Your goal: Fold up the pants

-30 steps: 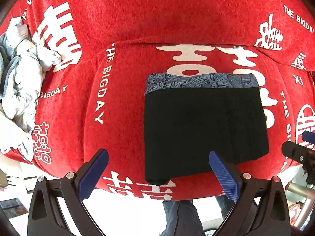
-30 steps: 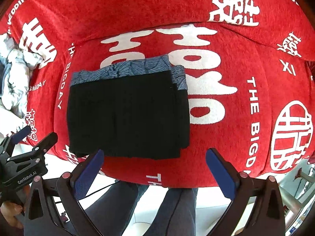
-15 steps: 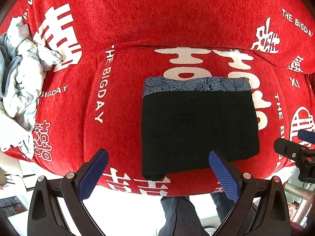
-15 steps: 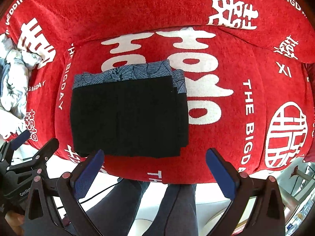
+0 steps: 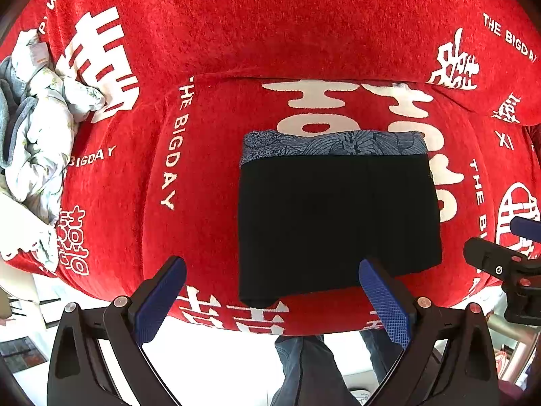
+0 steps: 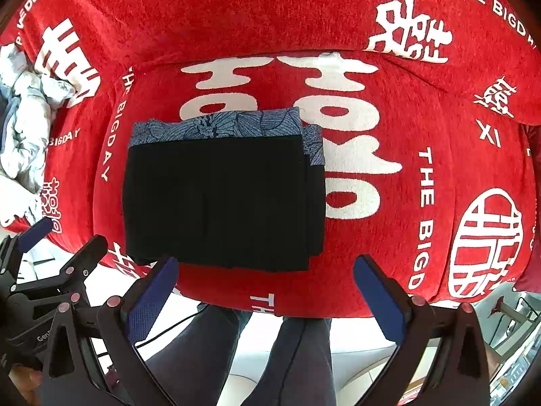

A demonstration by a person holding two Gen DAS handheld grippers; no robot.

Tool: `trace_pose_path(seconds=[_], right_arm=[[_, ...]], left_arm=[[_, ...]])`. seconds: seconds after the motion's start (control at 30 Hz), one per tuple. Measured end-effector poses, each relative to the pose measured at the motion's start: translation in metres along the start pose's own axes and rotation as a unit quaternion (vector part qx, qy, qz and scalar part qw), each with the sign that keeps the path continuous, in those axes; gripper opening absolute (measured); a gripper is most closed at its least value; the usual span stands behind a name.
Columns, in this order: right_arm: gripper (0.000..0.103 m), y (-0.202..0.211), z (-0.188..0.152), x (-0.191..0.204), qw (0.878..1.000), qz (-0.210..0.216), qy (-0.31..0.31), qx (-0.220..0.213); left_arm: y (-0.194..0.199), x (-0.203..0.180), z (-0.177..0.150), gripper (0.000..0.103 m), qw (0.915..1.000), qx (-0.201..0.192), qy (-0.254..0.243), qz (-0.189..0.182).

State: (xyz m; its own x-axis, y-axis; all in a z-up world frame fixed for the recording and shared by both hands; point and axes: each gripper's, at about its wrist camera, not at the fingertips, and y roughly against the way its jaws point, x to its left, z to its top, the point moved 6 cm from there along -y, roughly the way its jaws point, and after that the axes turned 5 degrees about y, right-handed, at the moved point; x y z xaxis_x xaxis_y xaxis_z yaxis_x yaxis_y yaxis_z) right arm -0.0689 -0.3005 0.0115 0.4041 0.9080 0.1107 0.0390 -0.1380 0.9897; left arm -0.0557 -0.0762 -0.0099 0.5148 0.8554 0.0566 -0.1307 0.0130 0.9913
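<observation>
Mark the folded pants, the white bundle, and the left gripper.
folded pants (image 6: 219, 199), right wrist view, middle of the black top layer.
white bundle (image 5: 37, 142), left wrist view, crumpled light fabric at the cover's left edge.
left gripper (image 5: 274, 299), left wrist view, midway between its blue fingertips.

- The pants (image 5: 338, 216) are showing as matt black cloth, with a blue patterned woven band along the far edge.
- The red cover (image 5: 270, 34) is looking like fuzzy, napped cloth with flat white lettering.
- The left gripper (image 5: 272, 299) is showing matt black plastic arms, and its fingers (image 5: 385, 301) are wearing blue, finely gridded rubbery pads.
- The crumpled garment (image 5: 37, 142) is looking like soft, pale printed cloth.
</observation>
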Motion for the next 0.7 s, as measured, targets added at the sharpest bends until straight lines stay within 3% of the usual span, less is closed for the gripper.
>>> trace_pose_path(seconds=[0.7], right_arm=[[0.103, 0.0035, 0.0037, 0.0009, 1.0, -0.018, 0.006, -0.008]], left_arm=[[0.0022, -0.0016, 0.0044, 0.102, 1.0, -0.002, -0.007, 0.003]])
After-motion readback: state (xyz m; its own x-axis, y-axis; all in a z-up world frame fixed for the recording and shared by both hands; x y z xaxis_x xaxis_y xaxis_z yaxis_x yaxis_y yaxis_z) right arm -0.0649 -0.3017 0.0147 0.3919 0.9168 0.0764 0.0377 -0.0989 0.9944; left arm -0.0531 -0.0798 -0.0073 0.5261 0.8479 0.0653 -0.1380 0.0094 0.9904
